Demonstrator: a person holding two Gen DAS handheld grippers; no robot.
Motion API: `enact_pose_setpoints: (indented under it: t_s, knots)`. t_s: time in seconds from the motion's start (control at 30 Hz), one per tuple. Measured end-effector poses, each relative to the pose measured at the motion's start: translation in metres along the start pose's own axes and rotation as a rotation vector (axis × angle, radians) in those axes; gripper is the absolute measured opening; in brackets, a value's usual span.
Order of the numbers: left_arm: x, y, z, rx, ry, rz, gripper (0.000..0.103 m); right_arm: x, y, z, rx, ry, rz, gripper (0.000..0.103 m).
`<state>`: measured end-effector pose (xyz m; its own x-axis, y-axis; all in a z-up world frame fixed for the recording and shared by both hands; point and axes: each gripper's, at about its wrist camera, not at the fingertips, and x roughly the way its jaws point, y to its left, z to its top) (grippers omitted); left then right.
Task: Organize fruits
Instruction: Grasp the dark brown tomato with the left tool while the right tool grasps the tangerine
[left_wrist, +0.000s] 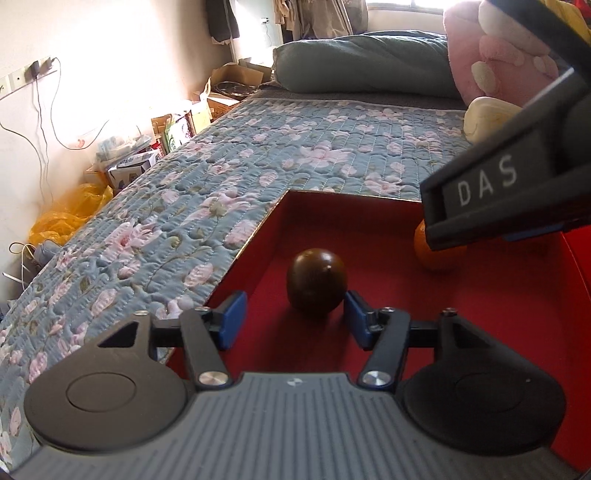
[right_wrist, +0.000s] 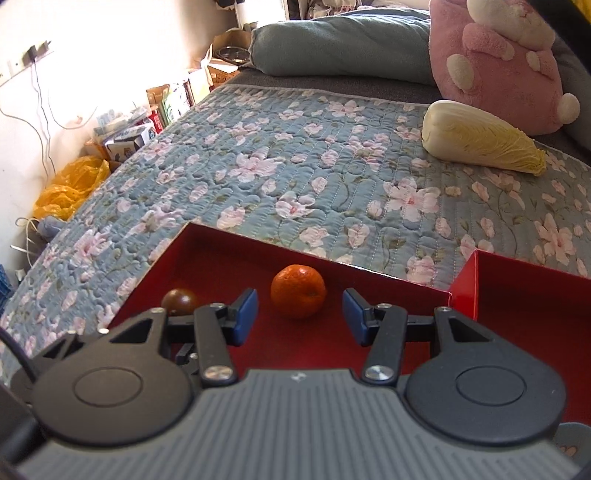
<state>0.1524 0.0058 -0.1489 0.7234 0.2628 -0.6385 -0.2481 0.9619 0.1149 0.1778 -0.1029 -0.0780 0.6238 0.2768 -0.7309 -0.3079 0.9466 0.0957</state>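
The left hand-held gripper (left_wrist: 293, 319) is spread wide and grips nothing; a dark brown fruit (left_wrist: 316, 282) sits on the floor of the red box (left_wrist: 480, 314) just ahead of its blue pads (left_wrist: 232, 319), the right-hand pad touching it or nearly so. The right hand-held gripper (right_wrist: 299, 319) is likewise wide open and empty, with the orange (right_wrist: 298, 291) lying just beyond its tips. Both fruits rest apart in the same red box, which sits on a bed (right_wrist: 295, 166) with a blue floral quilt. A second red box (right_wrist: 532, 295) stands beside it. A napa cabbage (right_wrist: 480, 138) lies farther up, near a pink plush pillow (right_wrist: 498, 66). Cardboard boxes (right_wrist: 166, 99) and a yellow bag (right_wrist: 70, 184) crowd the wall.
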Motion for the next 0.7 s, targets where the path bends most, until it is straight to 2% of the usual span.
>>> enact_pose_setpoints:
  t_s: [0.17,0.37,0.4,0.47,0.67,0.7]
  knots:
    - [0.006,-0.006,0.005,0.019,-0.014,-0.023,0.068,0.021,0.008,0.004,-0.037,0.028,-0.01,0.054]
    - [0.014,-0.011,0.011,0.033,-0.025,-0.053,0.068,0.041,0.005,0.006,-0.018,0.053,0.001,0.052]
    - [0.014,-0.013,0.011,0.04,-0.029,-0.056,0.068,0.042,0.003,0.005,-0.004,0.052,0.009,0.046]
    - [0.015,-0.014,0.012,0.046,-0.033,-0.076,0.067,0.041,-0.001,0.003,0.02,0.043,0.02,0.044]
    - [0.015,-0.019,0.011,0.061,-0.046,-0.11,0.051,0.028,-0.009,-0.003,0.052,0.003,0.006,0.044]
    - [0.015,-0.019,0.01,0.068,-0.049,-0.109,0.051,0.025,-0.009,-0.004,0.058,-0.008,0.004,0.044]
